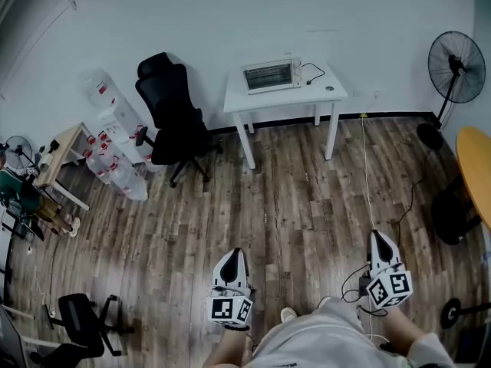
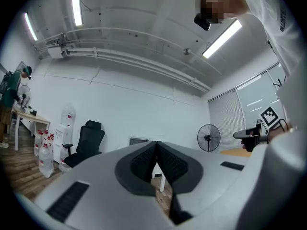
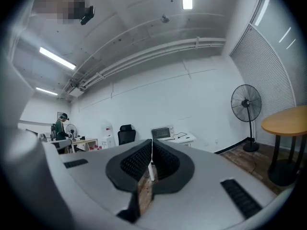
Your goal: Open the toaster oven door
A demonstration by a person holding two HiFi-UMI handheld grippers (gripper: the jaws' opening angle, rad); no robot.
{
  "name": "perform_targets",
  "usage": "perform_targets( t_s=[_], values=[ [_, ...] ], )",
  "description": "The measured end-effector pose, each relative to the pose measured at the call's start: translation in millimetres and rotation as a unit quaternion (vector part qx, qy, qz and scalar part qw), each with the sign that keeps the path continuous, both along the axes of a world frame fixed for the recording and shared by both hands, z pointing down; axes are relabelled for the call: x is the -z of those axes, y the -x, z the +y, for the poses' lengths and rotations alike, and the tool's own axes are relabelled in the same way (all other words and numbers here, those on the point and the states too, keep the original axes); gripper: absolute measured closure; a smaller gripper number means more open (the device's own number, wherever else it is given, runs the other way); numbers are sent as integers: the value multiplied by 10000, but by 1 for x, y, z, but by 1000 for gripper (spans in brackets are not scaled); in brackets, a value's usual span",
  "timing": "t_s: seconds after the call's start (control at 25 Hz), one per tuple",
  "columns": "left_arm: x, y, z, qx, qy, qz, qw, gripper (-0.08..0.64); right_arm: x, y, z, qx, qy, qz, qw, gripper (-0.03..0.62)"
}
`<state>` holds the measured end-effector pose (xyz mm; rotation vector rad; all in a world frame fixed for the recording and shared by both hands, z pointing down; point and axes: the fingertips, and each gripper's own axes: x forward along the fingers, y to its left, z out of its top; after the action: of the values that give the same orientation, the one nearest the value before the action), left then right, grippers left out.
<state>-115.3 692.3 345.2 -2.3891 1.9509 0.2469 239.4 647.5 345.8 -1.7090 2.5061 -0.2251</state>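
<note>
While the toaster oven (image 1: 270, 75) sits on the white table (image 1: 311, 96) with its door shut, the left gripper (image 1: 233, 255) and right gripper (image 1: 379, 238) hang well short of that table. Both have their jaws pressed together on nothing. A black chair (image 1: 173, 113) stands left of the table.

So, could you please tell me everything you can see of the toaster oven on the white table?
The toaster oven is small and boxy, with a pale, metallic-looking casing and a dark glass door showing rack lines; the door looks shut. It stands upright on the left half of the white table, near the wall, front facing the room. A dark cable loops from its right side over the tabletop. Nothing else touches it.
</note>
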Motion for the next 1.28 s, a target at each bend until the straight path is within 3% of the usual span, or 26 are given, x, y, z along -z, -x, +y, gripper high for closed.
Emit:
perform_targets(
  t_s=[0.4,0.96,1.28],
  values=[
    [-12,-9,-40,-78,105,60,9999,552,-10,7,-37,101,67,98,9999,575],
    [10,-48,-199,-3,-64,-125,9999,552,-6,-11,-204,428,11,-99,9990,575],
    [15,-72,-263,139,-52,-99,9998,552,-1,-21,-270,748,39,-74,9972,575]
  ],
)
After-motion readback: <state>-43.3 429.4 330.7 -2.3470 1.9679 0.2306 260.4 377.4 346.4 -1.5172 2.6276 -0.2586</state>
